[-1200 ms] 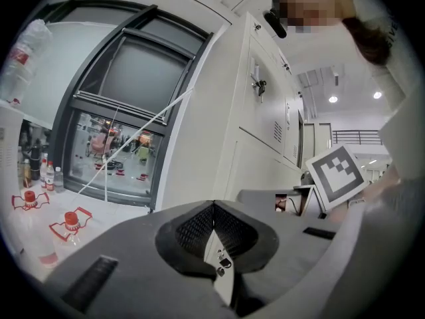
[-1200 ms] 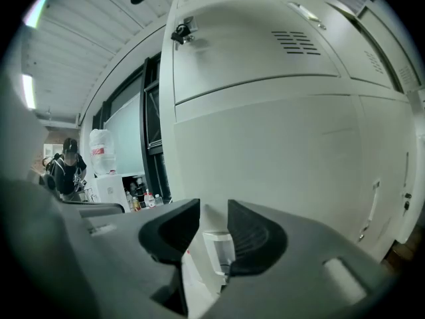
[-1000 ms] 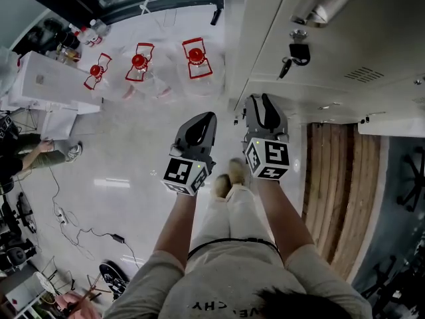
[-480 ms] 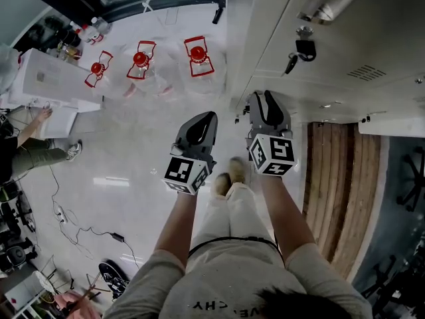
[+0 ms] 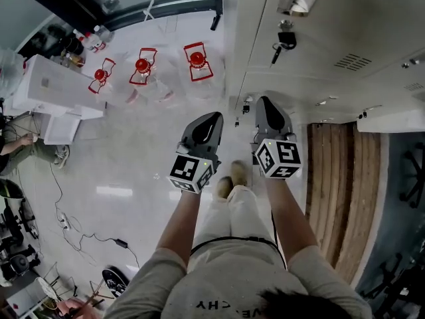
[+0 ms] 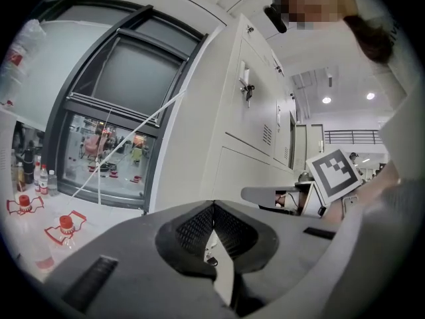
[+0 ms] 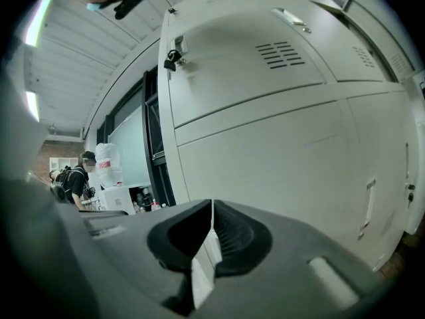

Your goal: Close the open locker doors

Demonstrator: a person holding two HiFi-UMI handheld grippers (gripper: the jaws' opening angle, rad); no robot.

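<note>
A bank of grey lockers [image 5: 332, 38] rises at my right, and its doors [image 7: 265, 151] straight ahead of my right gripper lie flush. A key with a tag [image 5: 284, 40] hangs in one upper lock [image 7: 174, 58]. Further right a pale panel [image 5: 393, 121] juts out over a wooden strip; I cannot tell whether it is an open door. My right gripper [image 5: 269, 111] is held close to the locker face, its jaws closing with nothing between them. Beside it, my left gripper [image 5: 203, 127] is shut and empty.
Three clear water jugs with red caps [image 5: 196, 60] stand on the pale floor by a dark-framed window [image 6: 113, 105]. A white counter [image 5: 50, 85] and a person [image 5: 23, 148] are at the far left. Cables [image 5: 86, 234] trail across the floor.
The right gripper's jaws have come together and it has shifted slightly right along the lockers. The person at the far left has moved.
</note>
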